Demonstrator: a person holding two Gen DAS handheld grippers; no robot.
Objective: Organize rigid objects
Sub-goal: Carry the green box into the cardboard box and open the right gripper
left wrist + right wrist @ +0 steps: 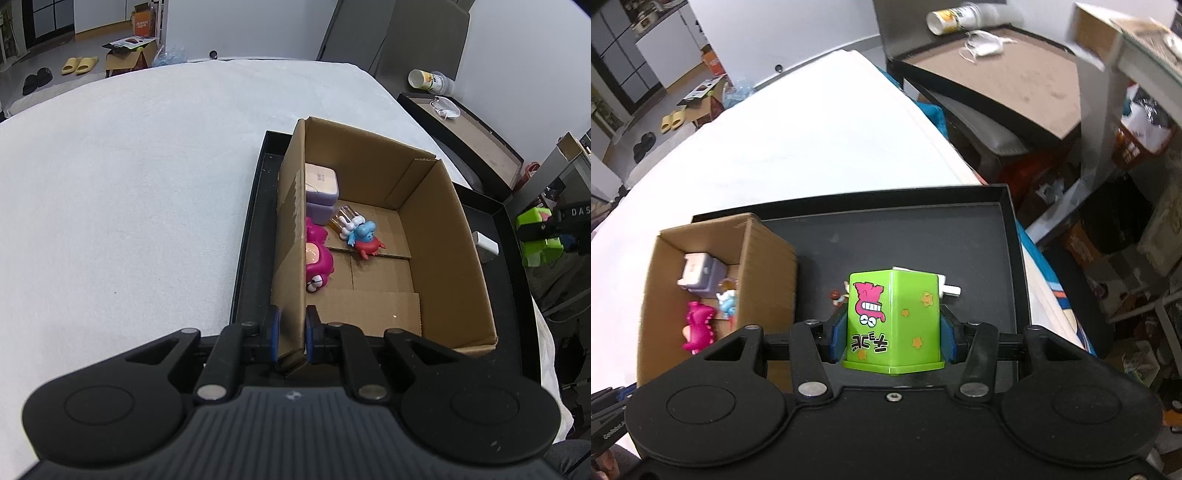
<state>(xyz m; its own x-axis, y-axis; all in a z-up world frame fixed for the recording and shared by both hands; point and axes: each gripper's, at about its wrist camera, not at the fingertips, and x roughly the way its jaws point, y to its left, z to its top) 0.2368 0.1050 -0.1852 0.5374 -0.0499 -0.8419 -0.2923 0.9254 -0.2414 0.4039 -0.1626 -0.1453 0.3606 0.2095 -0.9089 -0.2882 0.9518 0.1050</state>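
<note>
Right claw [893, 332] clamped on green box [894, 321], above black tray [923, 229]. Left claw [291, 332] pinching cardboard box [447, 258] wall. Best lowered gently into open right half, clear of toys.

Even indoor light, soft shadows, fisheye-bent edges, right corner perhaps motion-blurred

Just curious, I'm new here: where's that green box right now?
The green box is gripped in the right gripper's jaws, above the black tray, right of the cardboard box.
</note>
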